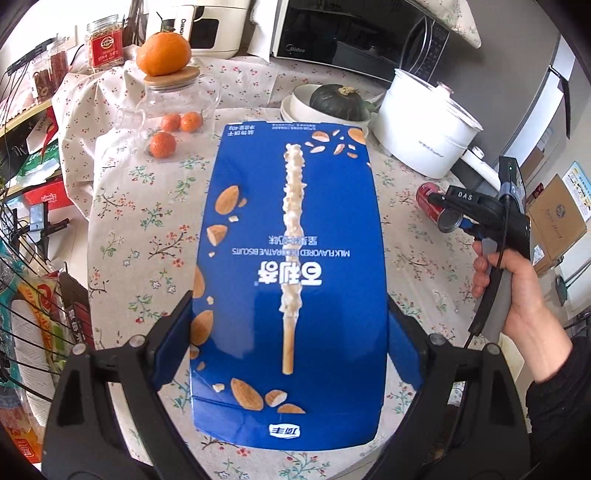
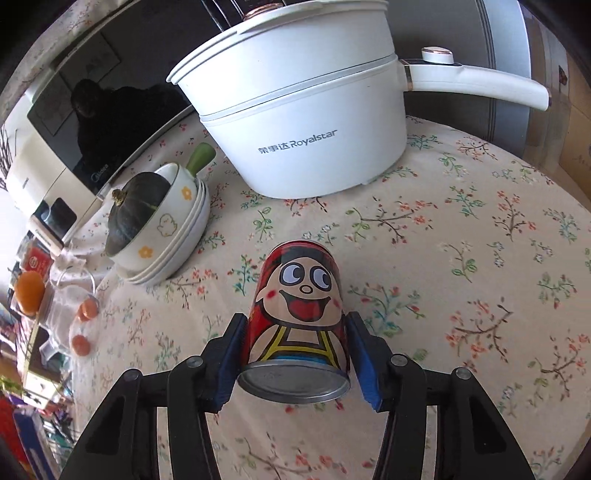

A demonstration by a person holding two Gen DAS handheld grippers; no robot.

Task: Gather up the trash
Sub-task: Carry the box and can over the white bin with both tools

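A long blue biscuit box (image 1: 288,221) with almond pictures fills the left wrist view, held above the flowered tablecloth (image 1: 147,236). My left gripper (image 1: 288,302) is shut wide on its two long sides. A red drink can (image 2: 299,314) with a cartoon face lies with its silver end towards the right wrist camera. My right gripper (image 2: 295,319) has a blue pad against each side of it. From the left wrist view the same can (image 1: 428,199) and right gripper (image 1: 448,208) show at the table's right edge, with a person's hand (image 1: 517,295) on the handle.
A white electric pot (image 2: 303,122) stands just beyond the can. Stacked bowls (image 2: 173,236) hold a green pumpkin (image 2: 133,206). A glass jar (image 1: 177,96) topped by an orange, loose tangerines (image 1: 162,144), a microwave (image 1: 332,33) and a wire rack (image 1: 29,295) on the left surround the table.
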